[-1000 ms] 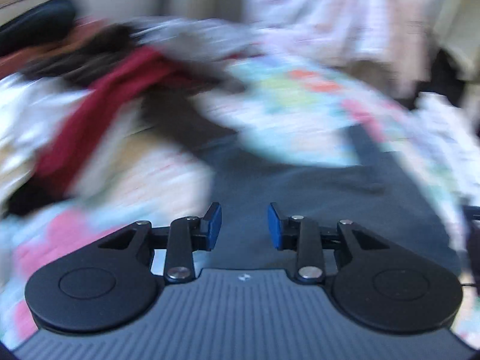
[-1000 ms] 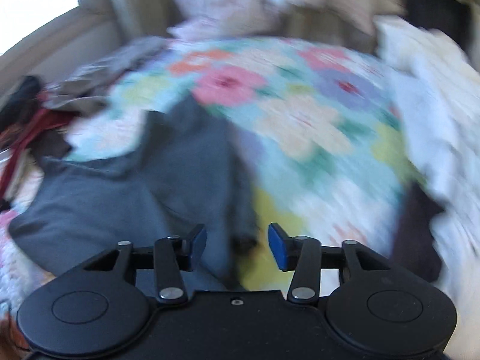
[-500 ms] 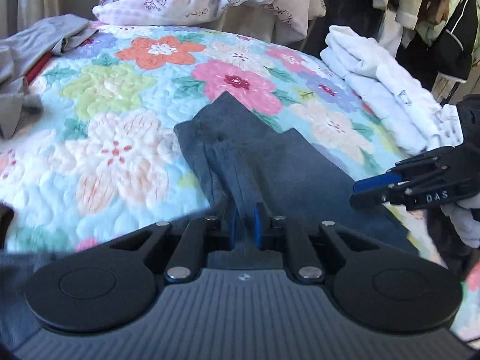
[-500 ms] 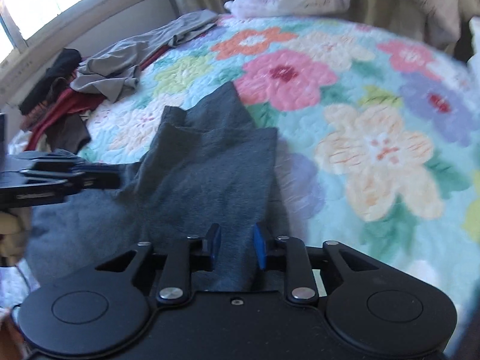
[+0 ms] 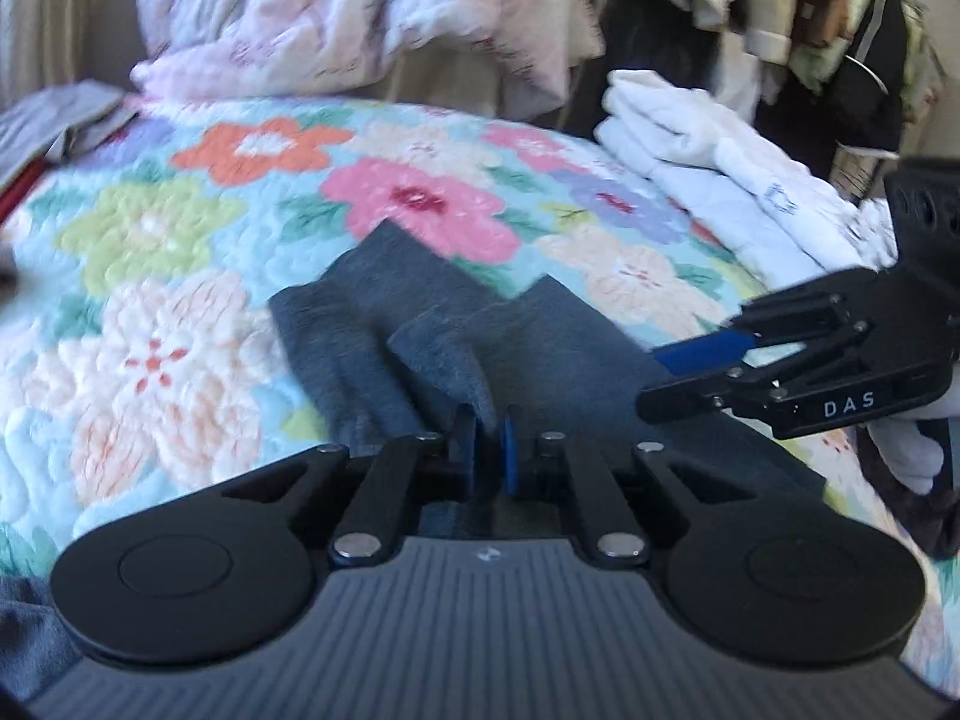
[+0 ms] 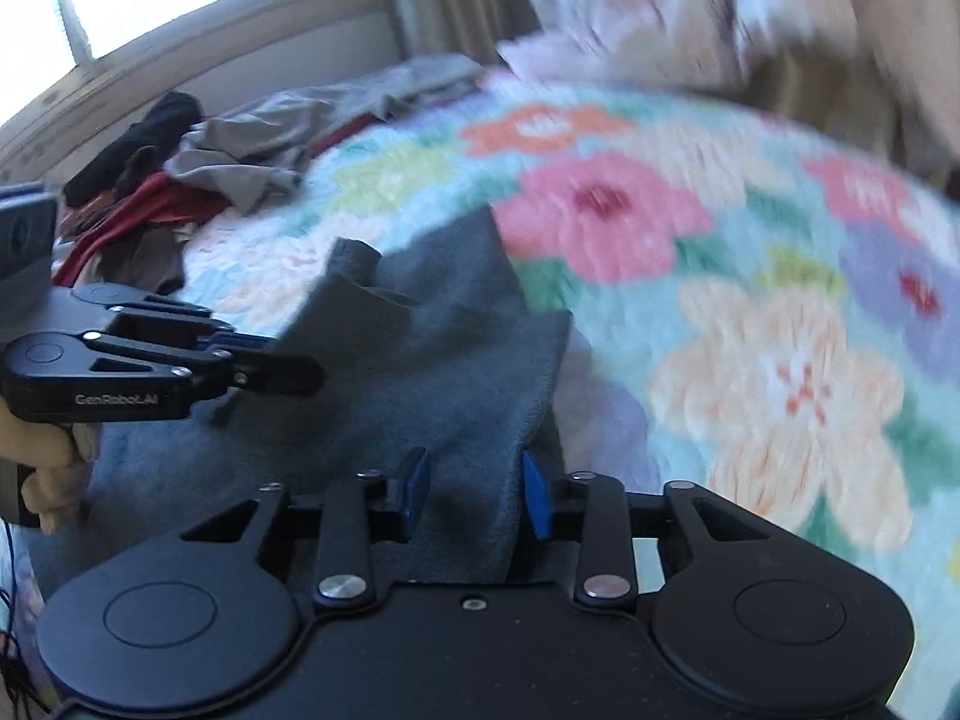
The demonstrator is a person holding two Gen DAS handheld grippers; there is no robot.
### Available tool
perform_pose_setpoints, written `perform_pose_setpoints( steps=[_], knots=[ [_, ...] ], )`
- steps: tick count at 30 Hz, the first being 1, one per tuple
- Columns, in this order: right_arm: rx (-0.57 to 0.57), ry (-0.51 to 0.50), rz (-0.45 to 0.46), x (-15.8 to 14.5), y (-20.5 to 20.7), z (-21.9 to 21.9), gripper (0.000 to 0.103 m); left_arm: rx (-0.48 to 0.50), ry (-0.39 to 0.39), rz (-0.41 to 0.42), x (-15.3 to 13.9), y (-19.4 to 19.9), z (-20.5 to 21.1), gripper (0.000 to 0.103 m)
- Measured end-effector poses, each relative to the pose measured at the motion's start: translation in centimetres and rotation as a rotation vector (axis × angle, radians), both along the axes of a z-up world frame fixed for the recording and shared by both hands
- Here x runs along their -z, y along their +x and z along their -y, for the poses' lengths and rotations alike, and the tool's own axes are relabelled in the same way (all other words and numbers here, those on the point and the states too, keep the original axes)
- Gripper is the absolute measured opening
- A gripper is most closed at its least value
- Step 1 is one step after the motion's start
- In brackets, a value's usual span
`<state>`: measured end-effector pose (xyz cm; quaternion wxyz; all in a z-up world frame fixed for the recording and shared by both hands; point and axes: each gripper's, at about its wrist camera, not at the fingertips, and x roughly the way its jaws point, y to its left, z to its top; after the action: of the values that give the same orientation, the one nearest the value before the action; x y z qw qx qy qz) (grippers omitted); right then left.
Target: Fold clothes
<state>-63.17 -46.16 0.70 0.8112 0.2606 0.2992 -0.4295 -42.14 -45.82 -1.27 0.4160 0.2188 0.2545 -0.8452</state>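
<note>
A dark grey garment (image 5: pixel 540 348) lies crumpled on the flowered quilt (image 5: pixel 150 324). My left gripper (image 5: pixel 487 444) is shut on a raised fold at the garment's near edge. In the right wrist view the same garment (image 6: pixel 444 336) runs between the blue pads of my right gripper (image 6: pixel 474 480). Its jaws are opening, and the pads stand just off the cloth's right edge. Each gripper shows in the other's view: the right gripper (image 5: pixel 651 378) comes in from the right over the garment, and the left gripper (image 6: pixel 282 354) comes in from the left.
Folded white clothes (image 5: pixel 720 180) are stacked at the quilt's right side. A heap of unfolded grey, red and black clothes (image 6: pixel 228 162) lies at the far left under the window. Pale bedding (image 5: pixel 360 18) is piled at the back. A hand (image 6: pixel 54 468) holds the left gripper.
The left view swung from the clothes heap onto the grey garment, and its jaws closed on a fold. The right jaws narrowed around the garment's edge, then widened a little.
</note>
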Motion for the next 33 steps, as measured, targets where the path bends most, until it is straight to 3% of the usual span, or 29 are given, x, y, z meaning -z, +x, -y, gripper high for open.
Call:
perform_pose_setpoints(
  steps=[2,5,7,10,11,12,13,16,22,25,28,33],
  knots=[
    [-0.037,-0.022,0.022,-0.5,0.4,-0.8,0.031,0.021,-0.007,0.016,-0.1,-0.6,-0.2,0.008],
    [-0.081,-0.028,0.009,-0.6,1.2,-1.1,0.028,-0.013,0.006,0.042,0.3,-1.3,0.3,0.018],
    [-0.049,-0.023,-0.038,-0.4,1.6,-0.3,0.028,-0.015,0.036,0.041,0.9,-1.4,0.8,0.02],
    [0.023,0.005,-0.013,-0.1,1.0,1.3,0.033,-0.038,0.061,0.006,1.4,-1.0,1.3,0.017],
    [0.028,0.023,0.013,0.2,0.8,1.7,0.033,-0.067,0.046,-0.006,1.5,-0.7,1.2,0.007],
    [0.032,0.041,0.039,0.5,0.5,2.1,0.025,-0.094,0.023,-0.005,1.5,-0.5,0.9,0.004],
    [0.016,0.034,0.032,0.6,0.8,1.9,0.002,-0.106,0.002,-0.007,1.5,-0.3,0.5,0.004],
    [-0.016,-0.049,-0.033,-0.3,2.0,0.6,0.002,-0.113,-0.06,-0.011,0.4,-0.2,-0.5,0.004],
    [-0.02,-0.23,-0.062,-5.1,2.6,1.4,0.002,-0.208,-0.222,0.013,-2.9,-0.1,-1.1,0.004],
    [-0.077,-0.247,-0.073,-6.0,3.6,3.3,0.002,-0.267,-0.158,0.052,-2.1,0.1,0.1,0.004],
    [-0.126,-0.232,-0.122,-4.6,5.0,4.9,0.002,-0.317,-0.107,0.087,-1.0,0.7,1.0,0.004],
    [-0.139,-0.217,-0.181,-2.5,6.2,5.6,0.002,-0.269,-0.076,0.101,-0.7,1.3,1.4,0.006]
  ],
)
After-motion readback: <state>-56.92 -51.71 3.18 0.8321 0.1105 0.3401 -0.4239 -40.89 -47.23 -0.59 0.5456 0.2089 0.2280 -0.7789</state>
